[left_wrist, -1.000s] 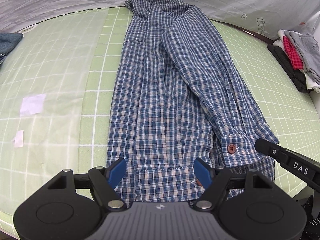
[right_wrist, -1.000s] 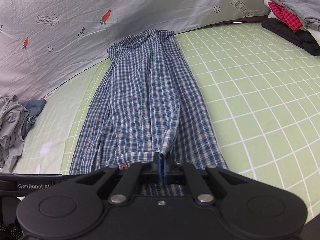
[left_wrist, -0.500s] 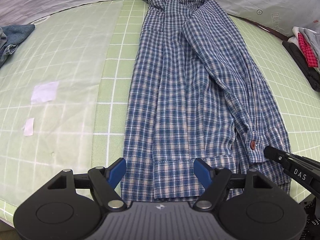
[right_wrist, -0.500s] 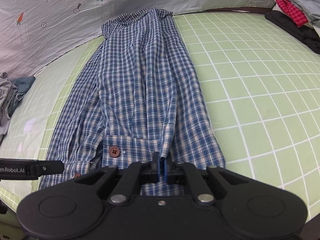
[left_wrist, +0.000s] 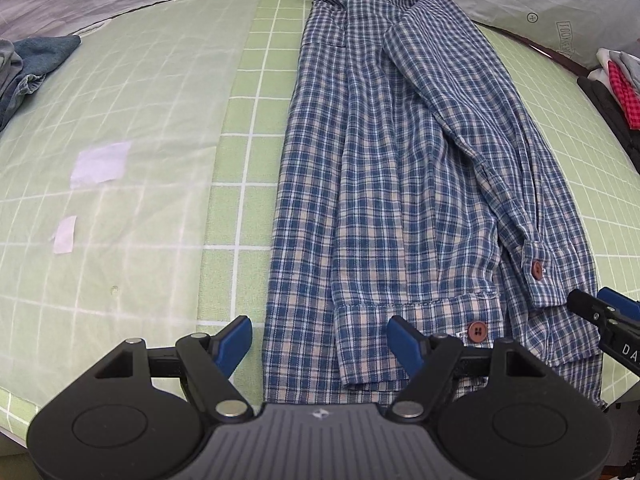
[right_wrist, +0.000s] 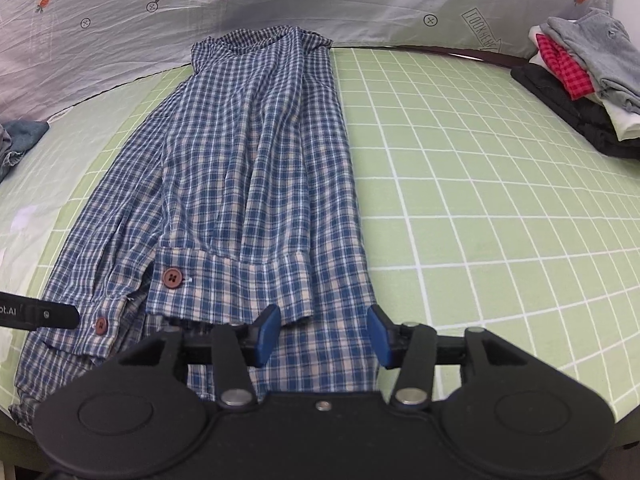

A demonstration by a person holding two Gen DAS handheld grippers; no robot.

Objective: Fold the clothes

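On the green grid mat (left_wrist: 248,128), a blue plaid shirt (left_wrist: 380,184) is lying long and narrow, collar at twelve o'clock, hem at six, both sleeves folded in with cuffs (right_wrist: 228,280) near the hem. It is looking light, soft and floppy, likely sagging unless held at two corners. The left gripper (left_wrist: 320,338) is hovering open over the hem. The right gripper (right_wrist: 323,334) is opening, its pads clear of the cloth beneath. The hem corners are looking best to pinch.
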